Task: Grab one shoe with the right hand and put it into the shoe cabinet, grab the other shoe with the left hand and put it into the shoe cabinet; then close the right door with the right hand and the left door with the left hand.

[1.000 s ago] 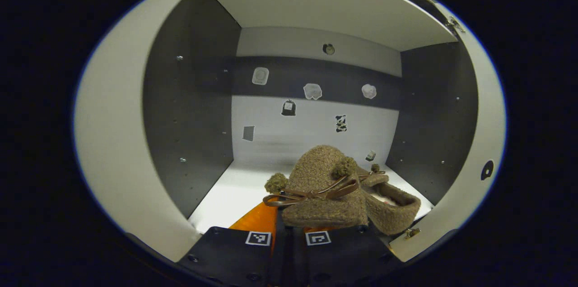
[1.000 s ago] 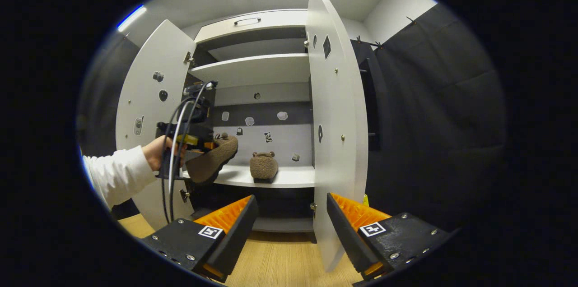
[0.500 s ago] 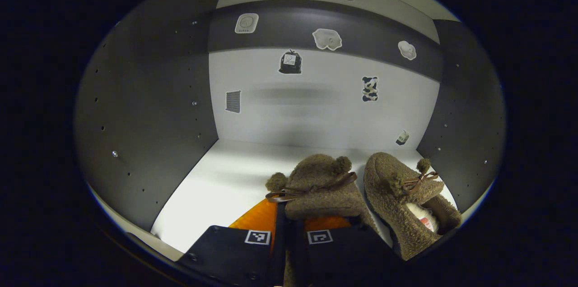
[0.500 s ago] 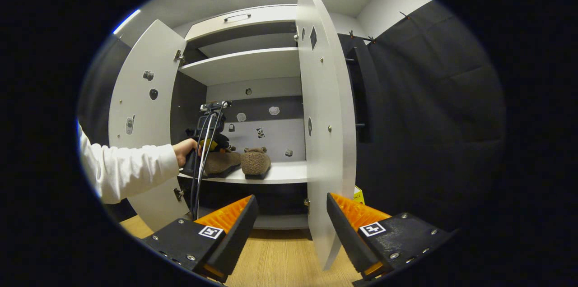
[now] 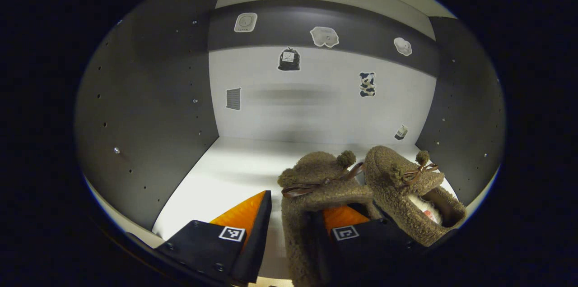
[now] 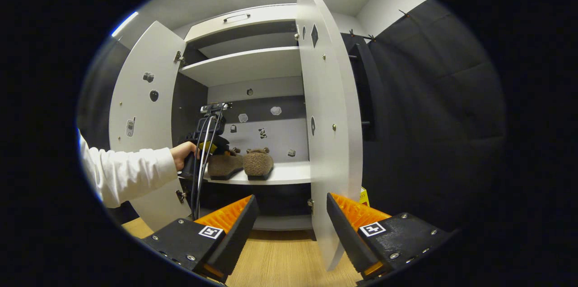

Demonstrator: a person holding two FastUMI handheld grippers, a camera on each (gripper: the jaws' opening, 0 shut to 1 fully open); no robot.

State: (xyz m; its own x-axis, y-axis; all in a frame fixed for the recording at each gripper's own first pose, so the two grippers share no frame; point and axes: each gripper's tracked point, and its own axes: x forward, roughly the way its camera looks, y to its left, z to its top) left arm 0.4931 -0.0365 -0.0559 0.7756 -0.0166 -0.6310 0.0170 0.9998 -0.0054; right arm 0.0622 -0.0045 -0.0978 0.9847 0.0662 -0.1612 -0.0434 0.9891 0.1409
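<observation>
Two brown fuzzy shoes with bows stand side by side on the white shelf [image 5: 226,174] inside the shoe cabinet. My left gripper [image 5: 295,205] is open around the left shoe [image 5: 318,178]: one finger is inside the shoe, the other is outside, and its side wall stands loose between them. The other shoe [image 5: 402,183] lies just to its right. In the right gripper view both shoes [image 6: 224,165] [image 6: 258,163] sit on the shelf [image 6: 289,174], with a hand holding the left gripper [image 6: 201,142] at them. My right gripper [image 6: 291,197] hangs open and empty above the floor in front of the cabinet.
Both cabinet doors stand open: the left door [image 6: 144,111] behind the white sleeve [image 6: 126,174], and the right door [image 6: 327,120] edge-on just ahead of my right gripper. A higher shelf [image 6: 244,66] and wooden floor [image 6: 280,260] show. Black cloth [image 6: 429,111] hangs at the right.
My left gripper has opened and let go of the shoe, which now rests on the shelf beside the other one. The right gripper has barely moved.
</observation>
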